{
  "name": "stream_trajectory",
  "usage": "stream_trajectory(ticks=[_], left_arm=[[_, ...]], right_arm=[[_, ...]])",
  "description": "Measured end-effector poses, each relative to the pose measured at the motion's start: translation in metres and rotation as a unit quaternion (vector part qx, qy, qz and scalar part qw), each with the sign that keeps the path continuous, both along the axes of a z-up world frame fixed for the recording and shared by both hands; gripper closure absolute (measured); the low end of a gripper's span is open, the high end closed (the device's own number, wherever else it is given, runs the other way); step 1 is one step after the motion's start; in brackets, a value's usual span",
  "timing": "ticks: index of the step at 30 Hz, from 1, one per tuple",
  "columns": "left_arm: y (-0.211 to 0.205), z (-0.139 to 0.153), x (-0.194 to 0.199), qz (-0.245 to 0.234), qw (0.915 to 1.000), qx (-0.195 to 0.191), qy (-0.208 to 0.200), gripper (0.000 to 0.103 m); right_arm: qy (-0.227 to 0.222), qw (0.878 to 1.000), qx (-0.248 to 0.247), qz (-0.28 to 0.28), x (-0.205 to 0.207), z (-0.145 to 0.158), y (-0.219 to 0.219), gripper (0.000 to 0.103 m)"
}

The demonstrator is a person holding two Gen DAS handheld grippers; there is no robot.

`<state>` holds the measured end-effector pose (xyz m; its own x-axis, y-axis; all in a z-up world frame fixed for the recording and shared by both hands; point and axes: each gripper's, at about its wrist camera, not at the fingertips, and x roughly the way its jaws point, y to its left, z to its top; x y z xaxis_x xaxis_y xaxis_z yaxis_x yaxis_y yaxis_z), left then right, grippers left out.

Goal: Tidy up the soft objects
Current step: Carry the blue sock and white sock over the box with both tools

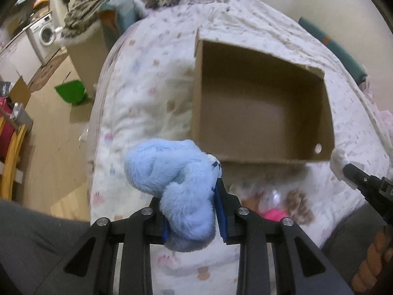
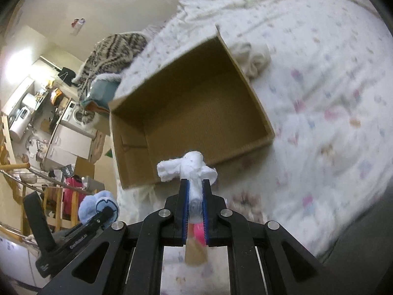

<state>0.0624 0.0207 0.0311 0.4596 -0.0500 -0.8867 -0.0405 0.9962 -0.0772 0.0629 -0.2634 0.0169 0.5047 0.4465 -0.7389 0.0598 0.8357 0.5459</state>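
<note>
An open cardboard box [image 1: 260, 103] lies on the bed and looks empty inside; it also shows in the right wrist view [image 2: 191, 113]. My left gripper [image 1: 191, 211] is shut on a fluffy light-blue plush toy [image 1: 176, 182], held just in front of the box's near left corner. My right gripper [image 2: 195, 194] is shut on a white soft cloth toy [image 2: 189, 169], held before the box's near wall. The left gripper with the blue plush [image 2: 98, 209] shows at lower left in the right wrist view. The right gripper's tip [image 1: 361, 177] shows at the right edge of the left wrist view.
The bed has a white patterned quilt [image 1: 152, 78]. A pink object [image 1: 275, 213] lies on the quilt near me. A cream cloth bundle [image 2: 253, 59] lies behind the box. A striped blanket [image 1: 118, 2] hangs at the bed's far end. A green dustpan [image 1: 71, 91] is on the floor.
</note>
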Motion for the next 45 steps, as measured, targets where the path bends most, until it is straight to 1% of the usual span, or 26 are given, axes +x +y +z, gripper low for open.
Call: stream_trajectory(ticks=[4, 8, 10, 11, 14, 16, 21, 25, 27, 33, 39, 45], left_arm=[[-0.013, 0.009, 0.019, -0.013, 0.9997, 0.011, -0.018, 0.076], [-0.021, 0.007, 0.04, -0.02, 0.9996, 0.009, -0.016, 0.076], [-0.027, 0.004, 0.049, -0.027, 0.9994, 0.011, -0.018, 0.076], [-0.032, 0.002, 0.055, -0.032, 0.9991, 0.019, -0.021, 0.076], [-0.04, -0.005, 0.071, -0.039, 0.9985, 0.029, -0.024, 0.076], [-0.044, -0.013, 0.08, -0.041, 0.9983, 0.033, -0.026, 0.076], [-0.047, -0.039, 0.094, -0.037, 0.9985, 0.033, -0.024, 0.076], [-0.047, -0.05, 0.098, -0.043, 0.9978, 0.029, -0.04, 0.075], [-0.048, -0.054, 0.1, -0.048, 0.9978, 0.026, -0.038, 0.075], [-0.053, -0.061, 0.1, -0.057, 0.9976, 0.022, -0.032, 0.073], [-0.054, -0.062, 0.099, -0.057, 0.9978, 0.016, -0.028, 0.072], [-0.057, -0.063, 0.097, -0.06, 0.9976, 0.019, -0.03, 0.072]], right_arm=[[-0.035, 0.999, -0.022, 0.01, 0.017, 0.012, 0.005, 0.092], [-0.06, 0.997, -0.051, 0.022, 0.032, 0.016, 0.01, 0.092], [-0.072, 0.995, -0.063, 0.026, 0.041, 0.015, 0.013, 0.092], [-0.078, 0.994, -0.068, 0.026, 0.045, 0.013, 0.013, 0.092], [-0.085, 0.993, -0.083, 0.026, 0.056, 0.005, 0.014, 0.092], [-0.084, 0.992, -0.092, 0.028, 0.064, -0.003, 0.015, 0.092], [-0.064, 0.992, -0.106, 0.031, 0.074, -0.026, 0.015, 0.092], [-0.046, 0.991, -0.119, 0.029, 0.078, -0.041, 0.015, 0.092], [-0.04, 0.991, -0.122, 0.03, 0.079, -0.046, 0.016, 0.092], [-0.023, 0.99, -0.131, 0.04, 0.082, -0.058, 0.022, 0.092], [-0.02, 0.988, -0.141, 0.051, 0.08, -0.061, 0.025, 0.092], [-0.017, 0.988, -0.144, 0.052, 0.083, -0.062, 0.027, 0.092]])
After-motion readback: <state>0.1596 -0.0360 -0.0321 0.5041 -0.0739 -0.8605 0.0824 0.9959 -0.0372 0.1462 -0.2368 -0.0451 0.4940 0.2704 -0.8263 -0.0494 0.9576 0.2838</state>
